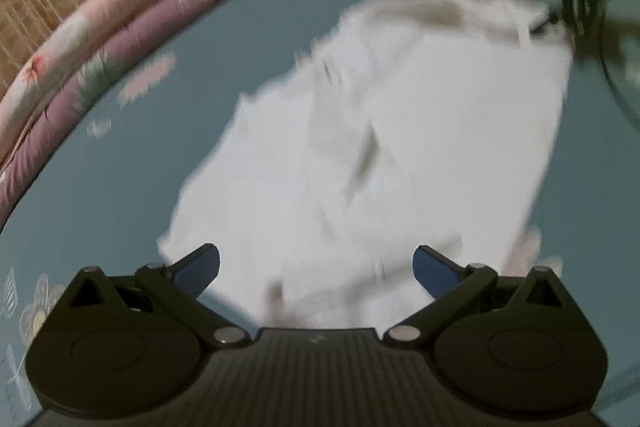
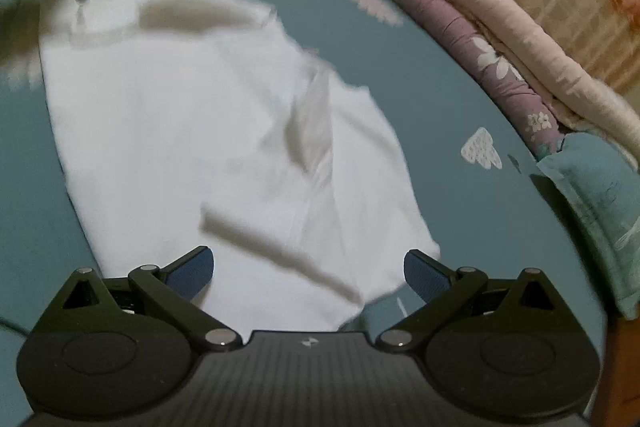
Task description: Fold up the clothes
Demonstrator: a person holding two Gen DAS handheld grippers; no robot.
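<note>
Lying spread on a blue bed sheet [image 1: 100,187], a white garment [image 1: 400,147] shows blurred, rumpled edges. Both tools hover above it — left tool [image 1: 316,267] and right tool [image 2: 308,269] each gape wide, gripping nothing. Bare sheet rings the cloth; rolled quilts [image 2: 460,27] border the bed's far edge.

Teal patterned bedsheet [image 2: 440,75], rolled pink-purple quilts [image 1: 80,43], teal pillow [image 2: 592,211]

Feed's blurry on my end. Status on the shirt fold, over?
Left hand-held gripper open, empty. Right hand-held gripper open, empty. White shirt flat on blue bedsheet, partly folded. Nothing in the way.
</note>
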